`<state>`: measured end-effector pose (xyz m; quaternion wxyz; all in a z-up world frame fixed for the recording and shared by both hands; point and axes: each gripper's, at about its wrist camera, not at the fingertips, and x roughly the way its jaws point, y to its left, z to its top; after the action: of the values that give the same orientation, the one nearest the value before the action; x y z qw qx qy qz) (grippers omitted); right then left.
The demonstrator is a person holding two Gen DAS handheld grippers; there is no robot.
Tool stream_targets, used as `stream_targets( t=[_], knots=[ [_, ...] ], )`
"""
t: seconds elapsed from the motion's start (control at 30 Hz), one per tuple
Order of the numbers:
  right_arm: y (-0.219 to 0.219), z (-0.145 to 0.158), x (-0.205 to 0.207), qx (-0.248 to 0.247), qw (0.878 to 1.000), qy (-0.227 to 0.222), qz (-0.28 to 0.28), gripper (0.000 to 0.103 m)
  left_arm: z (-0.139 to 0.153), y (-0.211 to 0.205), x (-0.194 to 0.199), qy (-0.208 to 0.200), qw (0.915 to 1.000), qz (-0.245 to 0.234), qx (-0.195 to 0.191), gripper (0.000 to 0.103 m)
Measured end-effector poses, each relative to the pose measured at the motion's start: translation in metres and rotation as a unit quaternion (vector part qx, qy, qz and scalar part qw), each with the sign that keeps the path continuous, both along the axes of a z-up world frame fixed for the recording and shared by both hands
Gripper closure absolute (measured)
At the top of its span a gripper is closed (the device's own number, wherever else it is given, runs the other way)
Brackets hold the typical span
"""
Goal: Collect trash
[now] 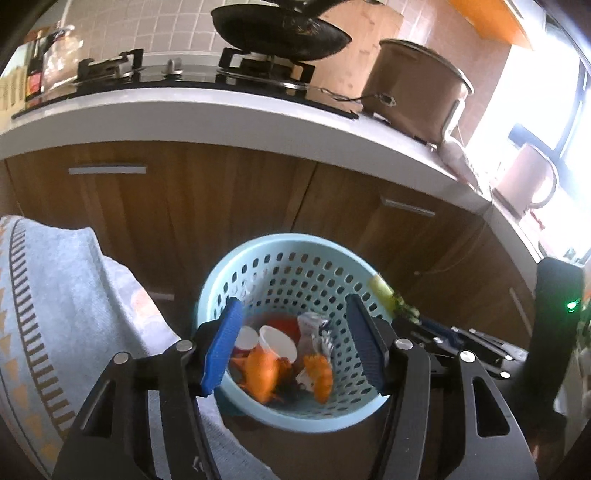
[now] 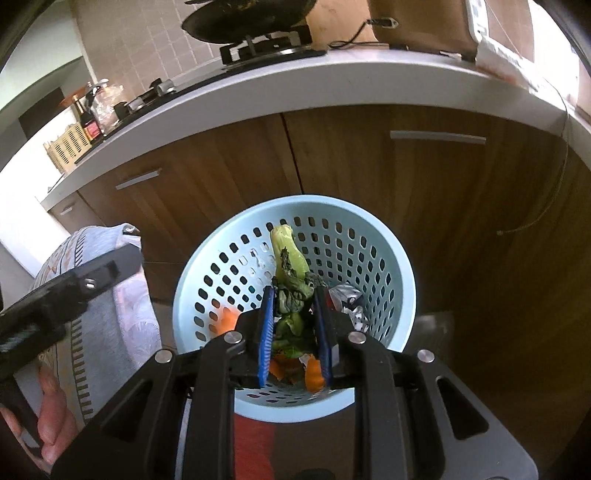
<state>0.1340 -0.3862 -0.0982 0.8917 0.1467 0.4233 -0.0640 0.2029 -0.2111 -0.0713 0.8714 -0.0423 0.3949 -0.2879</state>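
Right gripper (image 2: 294,332) had its blue ribbed fingers (image 2: 266,332) closed most of the way on a wilted green leafy vegetable stalk (image 2: 290,266). The stalk stuck up past the fingertips, pale stem end on top. It hung over the mouth of the light-blue perforated plastic waste basket (image 2: 391,258), inside the rim line as seen from the right wrist camera.

Left gripper (image 1: 295,339) was wide open and held nothing. Its blue ribbed fingers (image 1: 221,347) framed the basket opening (image 1: 258,243) from above.

Basket contents in the left wrist view: orange peel pieces (image 1: 260,373), a white paper cup (image 1: 279,341) on its side, and a crumpled white-and-silver wrapper (image 1: 314,328). The right wrist view showed the same silver wrapper (image 2: 349,299) and orange scraps (image 2: 314,374) under the stalk.

The basket stood on the floor in front of brown wooden cabinet doors (image 1: 184,206) with flat metal handles (image 1: 107,170). Above them ran a white countertop (image 1: 207,118) with a black gas hob (image 1: 184,79), a black wok (image 1: 280,31) on the burner, and a brown rice cooker (image 1: 413,88) to its right.

A light-blue patterned towel (image 1: 55,280) lay draped just left of the basket. Whether it touched the basket could not be told. The left gripper's body (image 2: 74,291) showed at the left edge of the right wrist view, with the person's fingers (image 2: 55,424) below it.
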Motion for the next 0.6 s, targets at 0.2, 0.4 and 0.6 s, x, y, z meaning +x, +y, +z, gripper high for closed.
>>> stream_targets(
  t=[0.2,0.4,0.6],
  knots=[
    [-0.005,0.005,-0.004,0.015,1.0,-0.015,-0.016,0.05,0.002,0.008,-0.008,-0.015,0.9998,0.007,0.015,0.036],
    [0.015,0.027,-0.013,0.0,0.999,-0.045,0.011,0.05,0.013,0.03,-0.026,-0.043,0.9987,0.025,0.014,0.027],
    [0.052,0.06,-0.031,-0.054,0.993,-0.097,0.034,0.042,0.039,0.064,-0.067,-0.128,0.9886,0.073,0.032,0.014]
  ],
)
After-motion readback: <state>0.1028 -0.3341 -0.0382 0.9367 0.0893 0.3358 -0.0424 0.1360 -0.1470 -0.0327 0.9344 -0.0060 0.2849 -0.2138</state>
